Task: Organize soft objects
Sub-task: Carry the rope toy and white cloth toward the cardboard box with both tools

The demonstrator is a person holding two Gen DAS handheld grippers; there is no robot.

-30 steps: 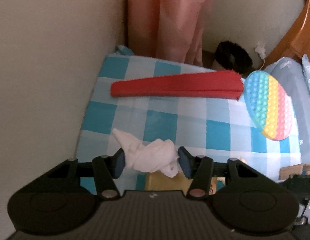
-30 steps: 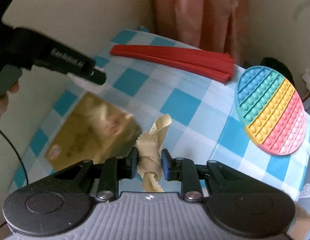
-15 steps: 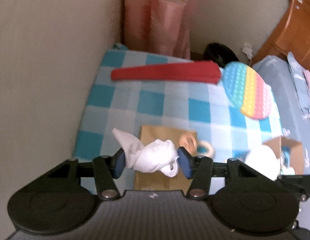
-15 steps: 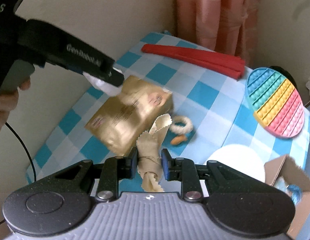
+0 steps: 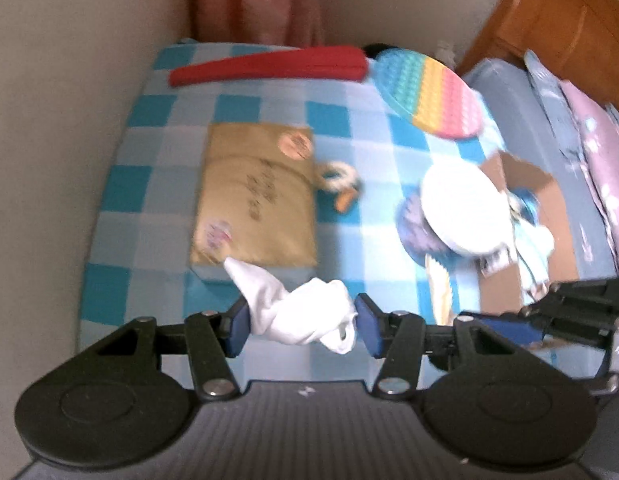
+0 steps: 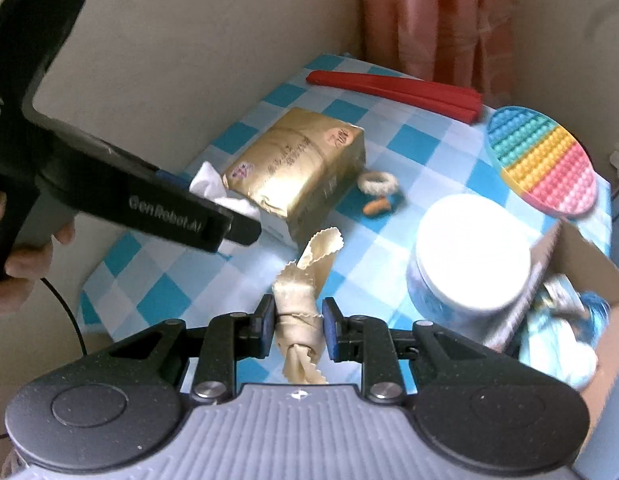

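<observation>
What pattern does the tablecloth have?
The tablecloth has blue and white checks, showing most clearly in the right wrist view.

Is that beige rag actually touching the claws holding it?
Touching. The right wrist view shows the right gripper with both pads pressed against the knotted beige cloth.

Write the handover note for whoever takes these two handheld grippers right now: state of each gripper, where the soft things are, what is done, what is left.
Left gripper: shut on a knotted white cloth, held above the checked tablecloth.
Right gripper: shut on a knotted beige cloth, also in the air.
Cardboard box at the table's right edge already holds blue and white soft items.
Done: both cloths picked up.
Left: neither is placed yet; the box is probably where they go.
</observation>
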